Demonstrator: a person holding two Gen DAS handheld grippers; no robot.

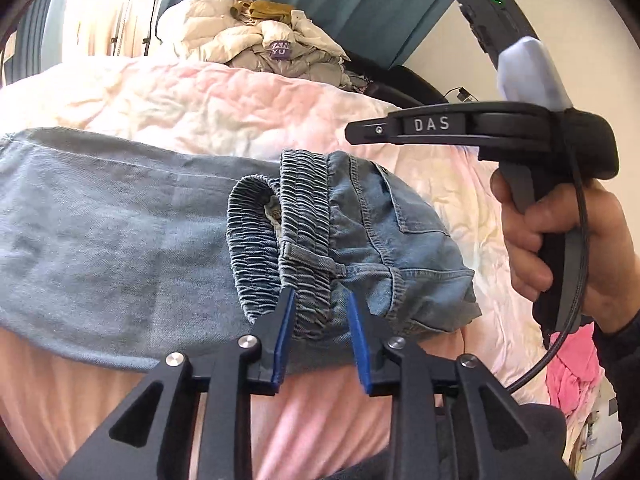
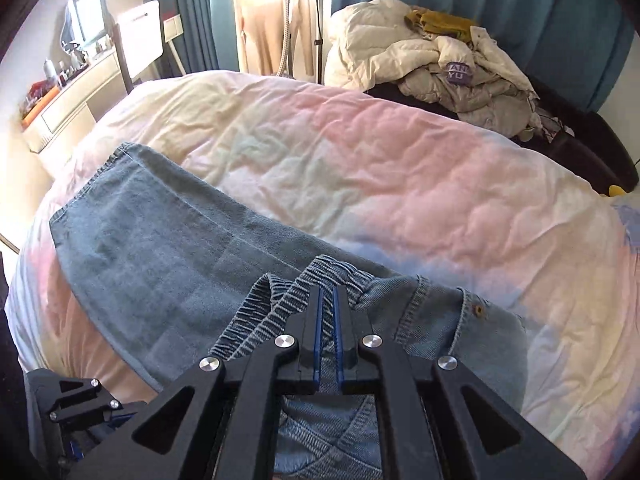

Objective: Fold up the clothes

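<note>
Light blue jeans [image 1: 120, 240] lie flat across the pink bedding, legs running left. The elastic waistband [image 1: 276, 232] is bunched and folded back over them. My left gripper [image 1: 320, 304] has its blue pads on either side of the bunched waistband and is shut on it, a thick wad of denim between the pads. My right gripper [image 2: 328, 296] is shut with nothing between its fingers. It hovers over the jeans [image 2: 160, 256] near the waistband [image 2: 280, 300]. In the left wrist view the right gripper [image 1: 352, 133], held by a hand [image 1: 560, 248], sits above the bed beyond the jeans.
A pastel quilt [image 2: 360, 160] covers the bed. A heap of cream down jackets [image 2: 432, 56] lies at the far side by teal curtains. A dressing table [image 2: 72, 96] and chair stand at left. Pink cloth [image 1: 572, 372] lies at right.
</note>
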